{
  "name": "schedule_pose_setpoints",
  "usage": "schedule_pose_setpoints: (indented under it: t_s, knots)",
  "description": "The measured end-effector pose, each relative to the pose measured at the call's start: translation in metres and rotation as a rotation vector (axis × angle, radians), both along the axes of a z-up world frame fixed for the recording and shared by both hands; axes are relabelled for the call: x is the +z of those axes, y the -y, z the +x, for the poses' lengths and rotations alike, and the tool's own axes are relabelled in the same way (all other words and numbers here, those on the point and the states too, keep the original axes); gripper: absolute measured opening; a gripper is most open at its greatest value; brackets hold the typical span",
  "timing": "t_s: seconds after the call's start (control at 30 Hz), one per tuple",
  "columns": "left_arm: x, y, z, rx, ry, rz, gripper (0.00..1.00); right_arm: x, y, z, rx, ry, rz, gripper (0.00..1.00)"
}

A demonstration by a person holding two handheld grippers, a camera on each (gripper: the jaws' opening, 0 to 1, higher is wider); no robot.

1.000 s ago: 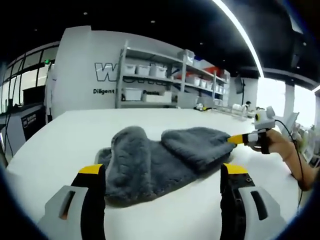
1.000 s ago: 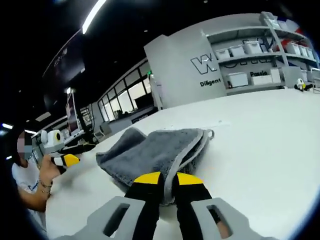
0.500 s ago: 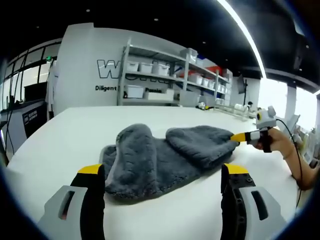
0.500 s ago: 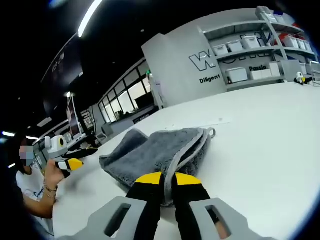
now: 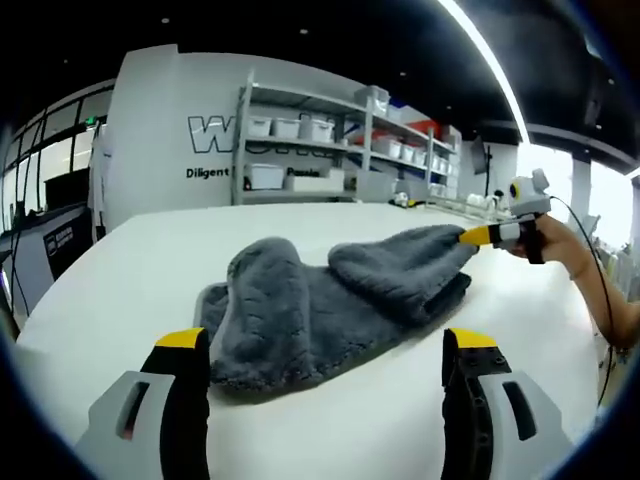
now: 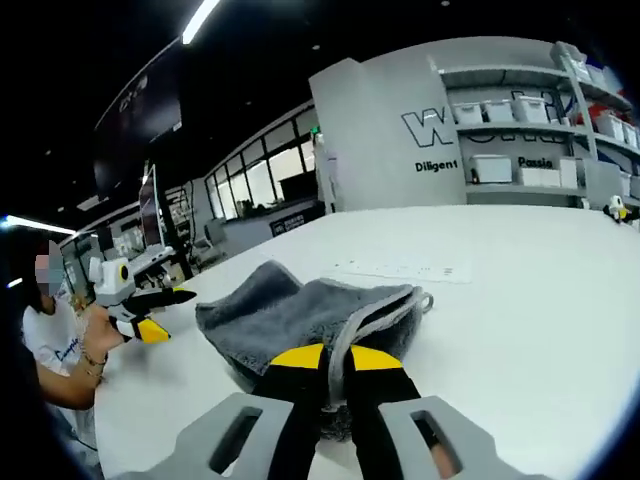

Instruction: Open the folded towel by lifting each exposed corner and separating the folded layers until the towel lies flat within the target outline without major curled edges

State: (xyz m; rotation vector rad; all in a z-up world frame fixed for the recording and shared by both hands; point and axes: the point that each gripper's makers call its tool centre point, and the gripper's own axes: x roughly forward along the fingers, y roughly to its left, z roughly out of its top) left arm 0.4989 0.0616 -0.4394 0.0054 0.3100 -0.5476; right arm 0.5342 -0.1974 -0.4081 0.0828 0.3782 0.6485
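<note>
A fluffy grey towel (image 5: 320, 300) lies folded and bunched on the white table (image 5: 100, 270). In the left gripper view my left gripper (image 5: 325, 345) stands open just short of the towel's near edge, its jaws wide apart. My right gripper (image 5: 492, 234) comes in from the right, pinching the towel's far right corner and holding it a little off the table. In the right gripper view my right gripper (image 6: 327, 358) is shut on the towel's trimmed edge (image 6: 375, 318), and the towel (image 6: 290, 312) spreads away beyond it. The left gripper (image 6: 150, 312) shows at the left, in a person's hand.
Shelves with white bins (image 5: 300, 160) stand behind the table against a grey wall with lettering. Faint marks (image 6: 395, 269) show on the table (image 6: 530, 300) beyond the towel. A person (image 6: 55, 340) stands at the table's left edge.
The right gripper has risen with the towel corner in it, lifting that fold off the table. The left gripper stays open in front of the towel.
</note>
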Motion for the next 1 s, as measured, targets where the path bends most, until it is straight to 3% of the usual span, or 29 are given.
schedule_pose_setpoints:
  t_s: [0.23, 0.53, 1.0]
  knots:
    - [-0.003, -0.004, 0.002, 0.013, -0.001, 0.021, 0.95, 0.034, 0.01, 0.012, -0.013, 0.055, -0.083, 0.03]
    - [-0.004, -0.002, 0.002, 0.006, -0.004, 0.024, 0.95, 0.082, 0.022, 0.011, -0.004, 0.127, -0.165, 0.03]
    - [-0.003, -0.004, 0.001, 0.012, -0.002, 0.028, 0.95, 0.12, 0.065, 0.006, -0.067, 0.19, -0.183, 0.03]
